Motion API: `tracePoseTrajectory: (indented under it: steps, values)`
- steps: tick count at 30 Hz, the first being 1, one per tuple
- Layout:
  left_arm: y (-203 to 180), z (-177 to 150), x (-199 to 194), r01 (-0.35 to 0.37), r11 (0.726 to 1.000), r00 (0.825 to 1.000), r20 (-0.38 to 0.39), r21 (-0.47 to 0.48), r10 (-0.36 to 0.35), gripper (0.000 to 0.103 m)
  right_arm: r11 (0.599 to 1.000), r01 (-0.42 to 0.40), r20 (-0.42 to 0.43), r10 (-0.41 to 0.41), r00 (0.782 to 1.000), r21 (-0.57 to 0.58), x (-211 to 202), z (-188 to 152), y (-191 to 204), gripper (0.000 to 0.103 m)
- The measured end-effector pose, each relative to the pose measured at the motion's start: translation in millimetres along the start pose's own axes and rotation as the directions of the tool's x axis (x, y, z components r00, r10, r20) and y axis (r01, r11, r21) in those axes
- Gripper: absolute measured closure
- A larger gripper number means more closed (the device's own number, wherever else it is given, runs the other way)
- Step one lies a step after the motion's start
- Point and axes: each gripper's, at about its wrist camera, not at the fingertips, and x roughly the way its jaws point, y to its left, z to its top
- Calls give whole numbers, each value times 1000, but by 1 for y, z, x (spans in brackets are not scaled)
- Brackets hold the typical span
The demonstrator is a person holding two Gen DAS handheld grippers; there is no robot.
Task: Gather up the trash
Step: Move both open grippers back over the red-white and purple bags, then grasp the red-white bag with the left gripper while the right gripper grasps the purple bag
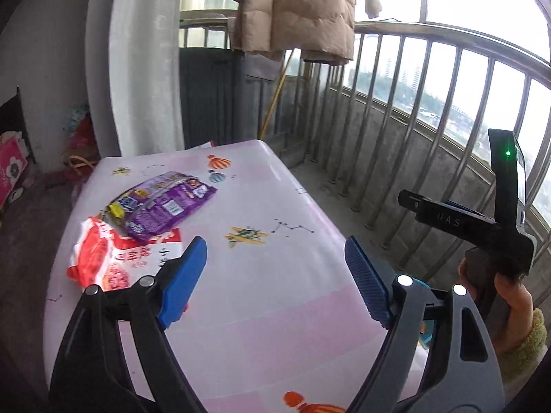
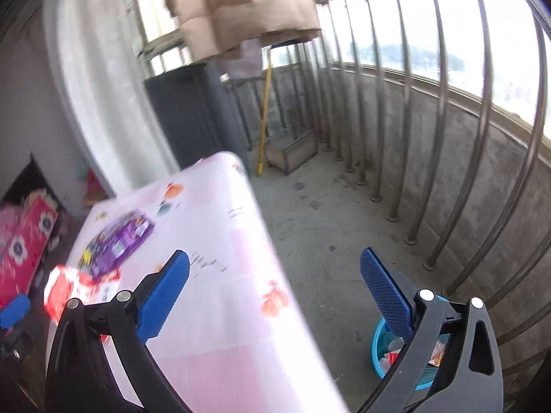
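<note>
Trash, two items: a purple wrapper (image 1: 162, 203) and a red-and-white wrapper (image 1: 103, 261), both flattened and crinkled, printed with small labels. Location: far left part of the surface (image 1: 275, 292), which wears a pale pink cloth with balloon and aeroplane prints; the purple wrapper overlaps the upper edge of the red-and-white one, and the red-and-white one lies at the left edge.

Bin (image 2: 382, 347): blue, on the concrete floor off the right edge of the surface, apparently already holding scraps, though the right gripper hides most of it. Judged to be the destination, set low so items can be dropped in.

Left gripper (image 1: 275, 282): released, jaws spread, nothing between them, held above the near middle of the surface, well apart from both wrappers.

Right gripper (image 2: 275, 296): released, jaws spread wide and empty, hanging over the right edge above the bin.

Both wrappers are not yet collected.
</note>
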Motion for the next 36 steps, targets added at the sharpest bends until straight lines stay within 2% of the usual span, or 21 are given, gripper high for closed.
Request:
tracePoseTrajectory:
  steps: [2,5,9,13,15,17,21,26,29,31,33,36]
  values:
    - [19,-6,-15,-46,999,999,14,-18,46,25,999,3,-26,-4,1000,-43,-7,-7,33,6]
    - [50,-13,-40,-42,996,998,51,-74,46,23,994,29,-59,-35,998,-103,-19,-19,75,6]
    - [84,-23,-66,-85,991,992,87,-107,94,22,977,70,-42,-80,996,-203,-33,-33,114,6]
    - [120,-31,-80,-104,982,986,115,-160,123,22,936,135,3,-142,990,-326,-43,-45,156,7]
    - [136,-37,-85,-107,979,983,128,-172,130,22,930,137,3,-145,989,-340,-42,-46,170,6]
    - [149,-47,-86,-97,981,984,130,-165,119,21,941,102,-10,-111,994,-321,-41,-45,178,7]
    - [168,-76,-79,-79,988,989,111,-132,94,21,972,-22,-64,7,998,-232,-36,-50,189,6]
    - [192,-109,-61,-25,986,998,54,-163,34,21,978,-88,-124,65,990,-188,-24,-67,193,7]
    - [212,-118,-51,-24,974,999,36,-224,33,21,978,-157,-192,129,973,-140,-7,-78,190,7]
    - [225,-119,-42,-17,960,999,28,-280,25,21,976,-198,-253,168,953,-95,10,-81,188,7]
    - [237,-115,-29,-12,948,1000,20,-317,19,21,971,-235,-299,211,931,-46,26,-82,187,14]
    - [247,-105,-7,-12,946,1000,11,-324,17,21,965,-263,-336,251,908,9,48,-80,188,24]
